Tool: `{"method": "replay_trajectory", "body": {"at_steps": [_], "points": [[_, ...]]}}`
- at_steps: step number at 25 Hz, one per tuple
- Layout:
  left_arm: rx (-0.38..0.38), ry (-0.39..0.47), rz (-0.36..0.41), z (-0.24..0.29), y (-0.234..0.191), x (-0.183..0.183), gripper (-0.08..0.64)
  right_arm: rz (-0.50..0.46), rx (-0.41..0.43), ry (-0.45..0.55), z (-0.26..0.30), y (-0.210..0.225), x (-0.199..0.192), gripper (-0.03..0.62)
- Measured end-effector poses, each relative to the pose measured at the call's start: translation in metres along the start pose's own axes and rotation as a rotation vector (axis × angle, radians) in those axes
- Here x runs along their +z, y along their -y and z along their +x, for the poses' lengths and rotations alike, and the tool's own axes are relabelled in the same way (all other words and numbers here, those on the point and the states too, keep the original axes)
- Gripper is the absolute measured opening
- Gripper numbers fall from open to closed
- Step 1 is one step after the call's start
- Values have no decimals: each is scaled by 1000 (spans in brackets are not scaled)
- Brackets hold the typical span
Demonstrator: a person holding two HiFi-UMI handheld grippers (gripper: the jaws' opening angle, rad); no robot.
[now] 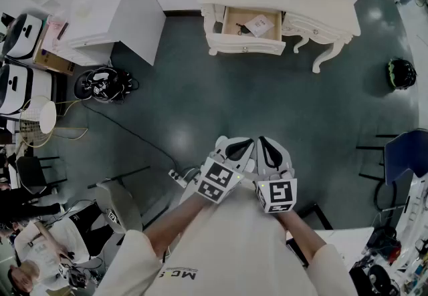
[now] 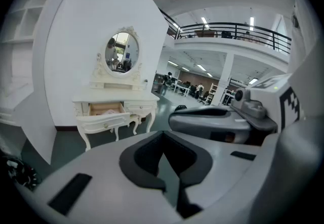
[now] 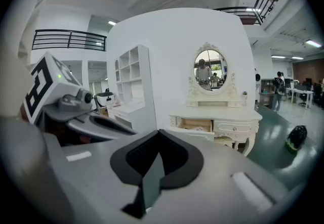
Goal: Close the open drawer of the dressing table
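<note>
**Both tools shut and empty; drawer open, far side of floor**

Head view: only dark green floor (image 1: 267, 97) lies between the tools and the dressing table (image 1: 294, 1). Off to the left, a black helmet (image 1: 103, 83) sits beside a white shelf unit (image 1: 100, 7). Off to the right are a second dark helmet (image 1: 401, 73) and a blue chair (image 1: 408, 154).

The left gripper (image 1: 234, 146) and right gripper (image 1: 269, 146) are side by side, almost touching. Both have their jaws pressed together on nothing.

The table is cream with curved carved legs and an oval mirror (image 3: 210, 70). It stands against the white wall, well apart from the grippers. The drawer (image 1: 249, 27) on its left side is pulled out, with a paper (image 1: 259, 23) lying inside.
</note>
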State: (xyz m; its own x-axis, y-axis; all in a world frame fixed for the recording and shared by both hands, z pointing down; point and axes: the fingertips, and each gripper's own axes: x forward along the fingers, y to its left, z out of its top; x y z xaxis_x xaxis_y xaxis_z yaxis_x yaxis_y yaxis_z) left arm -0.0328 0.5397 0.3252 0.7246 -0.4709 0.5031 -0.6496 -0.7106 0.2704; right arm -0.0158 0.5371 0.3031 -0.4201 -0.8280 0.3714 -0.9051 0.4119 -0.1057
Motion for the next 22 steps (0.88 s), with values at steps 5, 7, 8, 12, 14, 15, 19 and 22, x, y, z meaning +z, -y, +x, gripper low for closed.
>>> {"method": "replay_trajectory", "body": {"at_steps": [5, 7, 8, 12, 14, 15, 19, 22], "points": [[60, 113, 19, -6, -30, 30, 9, 24, -11, -7, 20, -3, 12, -3], [61, 141, 0, -8, -40, 37, 9, 24, -30, -2, 24, 0, 17, -3], [64, 141, 4, -7, -44, 39, 9, 20, -38, 2, 24, 2, 19, -3], [38, 80, 49, 0, -51, 33, 9, 3, -56, 30, 26, 8, 29, -2], [26, 62, 52, 1, -56, 31, 9, 16, -60, 38, 32, 8, 33, -2], [26, 64, 49, 0, -61, 32, 9, 26, -59, 33, 37, 7, 33, -2], [24, 77, 8, -5, -86, 37, 9, 48, -49, -13, 63, -4, 27, 0], [17, 68, -12, -12, -102, 34, 9, 48, -49, -46, 78, -11, 25, 0]]}}
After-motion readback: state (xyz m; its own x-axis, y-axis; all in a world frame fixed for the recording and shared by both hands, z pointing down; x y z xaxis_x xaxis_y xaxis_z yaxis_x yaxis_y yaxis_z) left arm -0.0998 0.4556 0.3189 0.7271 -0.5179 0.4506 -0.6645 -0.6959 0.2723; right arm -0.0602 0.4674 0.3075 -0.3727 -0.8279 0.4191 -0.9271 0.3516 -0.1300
